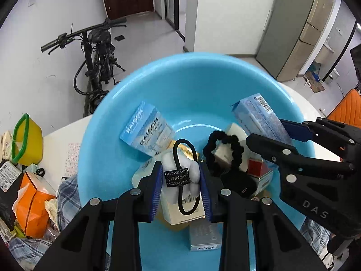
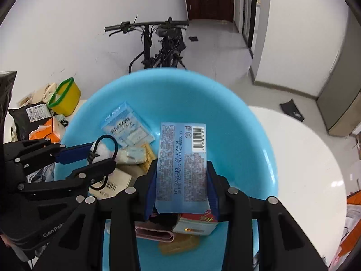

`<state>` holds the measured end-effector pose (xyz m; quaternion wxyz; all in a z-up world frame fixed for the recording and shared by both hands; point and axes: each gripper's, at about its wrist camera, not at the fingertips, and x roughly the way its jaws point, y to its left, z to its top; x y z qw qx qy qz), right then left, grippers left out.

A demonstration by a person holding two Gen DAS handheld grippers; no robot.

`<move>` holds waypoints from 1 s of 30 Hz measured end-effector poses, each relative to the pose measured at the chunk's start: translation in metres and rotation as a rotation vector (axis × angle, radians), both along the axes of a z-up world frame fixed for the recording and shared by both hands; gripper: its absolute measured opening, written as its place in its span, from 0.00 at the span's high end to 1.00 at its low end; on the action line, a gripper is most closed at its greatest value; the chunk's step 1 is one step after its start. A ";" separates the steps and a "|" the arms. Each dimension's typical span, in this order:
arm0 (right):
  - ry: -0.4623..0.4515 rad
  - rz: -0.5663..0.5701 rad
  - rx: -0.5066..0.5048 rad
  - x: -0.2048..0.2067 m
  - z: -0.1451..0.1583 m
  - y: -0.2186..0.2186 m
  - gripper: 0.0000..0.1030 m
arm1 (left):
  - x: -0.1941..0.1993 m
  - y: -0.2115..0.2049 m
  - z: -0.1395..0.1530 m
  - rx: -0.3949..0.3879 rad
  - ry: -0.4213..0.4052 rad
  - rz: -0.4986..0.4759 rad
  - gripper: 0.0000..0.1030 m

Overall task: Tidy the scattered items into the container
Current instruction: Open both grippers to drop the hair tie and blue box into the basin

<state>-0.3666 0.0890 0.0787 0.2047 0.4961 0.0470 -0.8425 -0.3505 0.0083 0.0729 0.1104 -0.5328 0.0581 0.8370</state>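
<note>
A big light blue basin (image 1: 203,79) (image 2: 243,117) fills both views, and both grippers hang over it. My left gripper (image 1: 181,180) is shut on a white fluffy hair tie (image 1: 194,176) that has a black elastic loop and a black tag. My right gripper (image 2: 181,180) is shut on a light blue box (image 2: 182,158) with a barcode, held upright. The left wrist view has the right gripper (image 1: 266,131) and its box (image 1: 259,115) at the right. The right wrist view has the left gripper (image 2: 90,155) at the left. In the basin lie a RAISON box (image 1: 146,131), a black scrunchie (image 1: 223,149) and several small boxes.
The basin stands on a white round table (image 2: 304,158). Left of it are a yellow bucket (image 1: 29,140) with a green handle, an orange bag (image 1: 33,203), parcels and a plaid cloth (image 1: 67,194). A black bicycle (image 1: 97,63) leans on the far wall.
</note>
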 end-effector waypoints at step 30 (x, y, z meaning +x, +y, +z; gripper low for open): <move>0.062 -0.018 -0.029 0.009 0.031 0.012 0.62 | 0.014 -0.002 0.018 -0.061 0.073 0.032 0.15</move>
